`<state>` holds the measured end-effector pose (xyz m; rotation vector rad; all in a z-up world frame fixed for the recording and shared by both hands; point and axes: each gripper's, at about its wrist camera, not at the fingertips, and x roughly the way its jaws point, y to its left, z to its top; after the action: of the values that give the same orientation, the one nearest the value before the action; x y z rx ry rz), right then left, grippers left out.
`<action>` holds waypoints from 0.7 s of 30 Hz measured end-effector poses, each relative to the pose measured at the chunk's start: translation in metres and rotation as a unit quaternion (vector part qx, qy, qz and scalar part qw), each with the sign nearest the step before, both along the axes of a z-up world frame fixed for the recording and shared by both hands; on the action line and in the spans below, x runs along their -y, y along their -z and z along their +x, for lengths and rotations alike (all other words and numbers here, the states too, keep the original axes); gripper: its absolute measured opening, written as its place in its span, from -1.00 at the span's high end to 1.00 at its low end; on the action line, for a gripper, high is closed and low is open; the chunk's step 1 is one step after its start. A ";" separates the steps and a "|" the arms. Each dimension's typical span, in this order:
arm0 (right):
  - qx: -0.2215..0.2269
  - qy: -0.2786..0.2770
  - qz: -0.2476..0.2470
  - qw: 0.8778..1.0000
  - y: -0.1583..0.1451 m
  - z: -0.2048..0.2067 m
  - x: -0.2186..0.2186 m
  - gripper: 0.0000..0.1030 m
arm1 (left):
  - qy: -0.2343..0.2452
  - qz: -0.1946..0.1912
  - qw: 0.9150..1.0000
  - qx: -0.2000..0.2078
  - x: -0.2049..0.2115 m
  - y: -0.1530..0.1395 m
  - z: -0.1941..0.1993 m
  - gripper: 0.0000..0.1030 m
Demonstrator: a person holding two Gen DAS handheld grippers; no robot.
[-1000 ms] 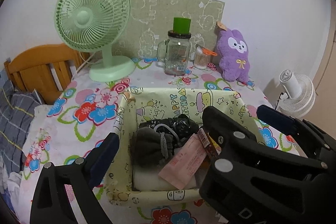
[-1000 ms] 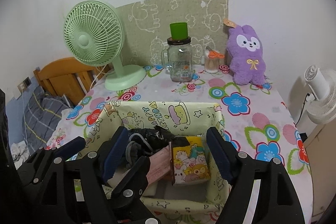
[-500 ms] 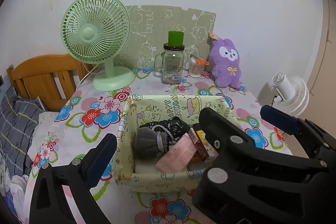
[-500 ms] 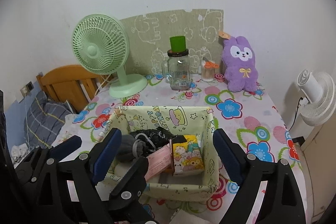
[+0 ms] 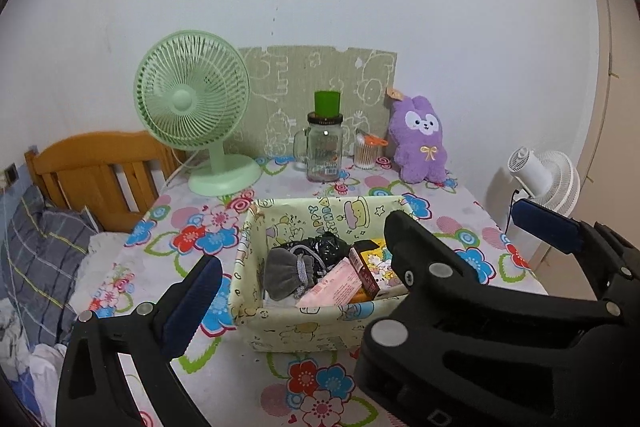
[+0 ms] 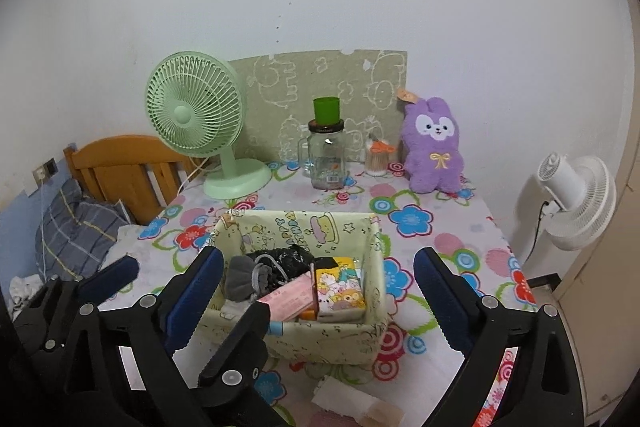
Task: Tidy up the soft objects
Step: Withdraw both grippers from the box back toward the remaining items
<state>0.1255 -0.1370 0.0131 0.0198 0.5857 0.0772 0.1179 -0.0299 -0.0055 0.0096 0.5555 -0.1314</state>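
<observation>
Both grippers hang above the near edge of the table with nothing in them. The right gripper (image 6: pixel 316 291) has its fingers spread wide, framing the box (image 6: pixel 376 267) at lower centre of the right view. The left gripper (image 5: pixel 368 247) is likewise spread wide, one finger at lower left of the left view and the other at far right.

The box sits mid-table and already holds the soft things: a grey pouch (image 5: pixel 282 273), a black bag (image 5: pixel 320 247), a pink packet (image 5: pixel 334 287) leaning across them, and a cartoon tissue pack (image 6: pixel 340 287) against the right wall. So the packing step looks done or nearly so.

One loose item shows at the bottom edge of the right view: a white tissue pack (image 6: pixel 340 397) lying on the cloth just in front of the box. The likely next move is to drop a gripper onto it, pinch its soft sides, and lift it over the near rim. The purple plush rabbit (image 6: pixel 434 147) at upper right, against the wall, may be another candidate.

Open tablecloth lies to the right of the box. At the back stand a green fan (image 5: pixel 192 99), a glass jar (image 5: pixel 324 151) and a swab pot (image 5: pixel 366 155). The table's right edge drops toward a white fan (image 6: pixel 572 195).
</observation>
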 end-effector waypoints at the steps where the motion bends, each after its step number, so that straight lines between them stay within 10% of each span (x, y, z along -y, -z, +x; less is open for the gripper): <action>1: 0.001 0.002 0.000 1.000 -0.001 -0.003 0.000 -0.90 | 0.001 0.001 1.000 0.002 0.001 -0.001 -0.003 -0.99; 21: 0.009 0.016 0.013 1.000 0.000 -0.056 0.014 -0.91 | -0.006 -0.008 1.000 -0.003 0.012 0.004 -0.050 -0.99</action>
<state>0.0691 -0.1508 0.0131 0.0529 0.5653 0.0536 0.0674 -0.0422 -0.0098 -0.0088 0.5601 -0.1234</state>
